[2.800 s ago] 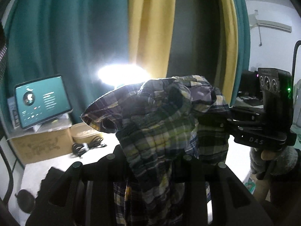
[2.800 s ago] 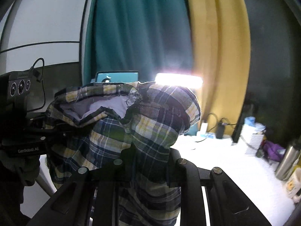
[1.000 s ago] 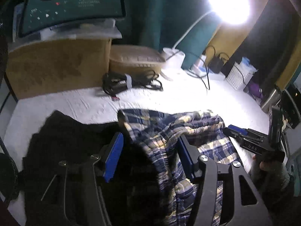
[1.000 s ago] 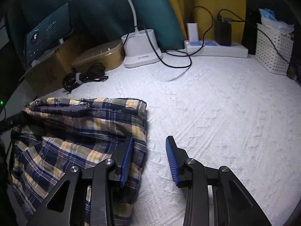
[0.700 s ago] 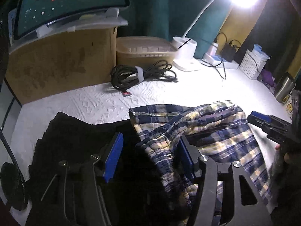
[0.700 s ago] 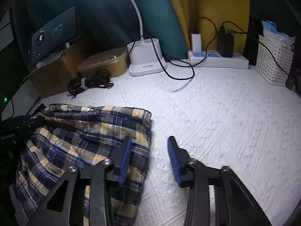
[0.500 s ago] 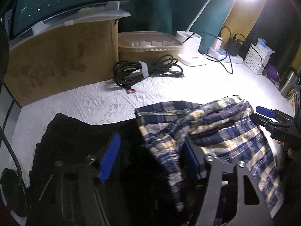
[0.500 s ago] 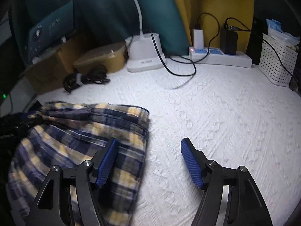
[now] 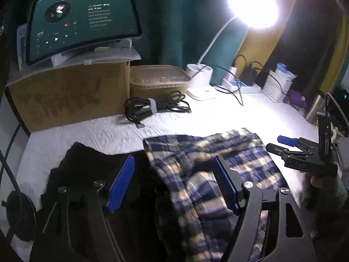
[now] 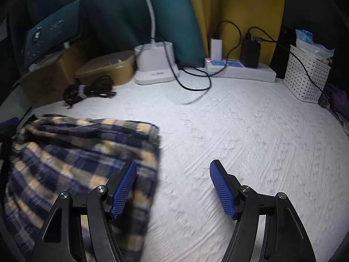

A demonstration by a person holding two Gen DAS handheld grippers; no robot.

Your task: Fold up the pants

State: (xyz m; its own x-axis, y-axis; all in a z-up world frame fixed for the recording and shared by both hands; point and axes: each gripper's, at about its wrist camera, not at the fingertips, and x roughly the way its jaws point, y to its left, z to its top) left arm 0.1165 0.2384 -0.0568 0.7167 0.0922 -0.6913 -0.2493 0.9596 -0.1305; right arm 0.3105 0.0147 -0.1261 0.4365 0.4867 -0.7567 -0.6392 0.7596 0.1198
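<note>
Plaid pants (image 10: 82,152) lay bunched on the white bedspread (image 10: 250,135). Both the left gripper (image 9: 174,185) and right gripper (image 10: 173,187) gaped wide, empty. Best next: pinch the waistband corners evenly.

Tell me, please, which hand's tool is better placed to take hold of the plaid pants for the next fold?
Probably the left. The left tool is open with the plaid pants bunched between its fingers. The right tool is also open, but only its left finger overlaps the pants' edge; bare white cloth lies between its fingers.
</note>
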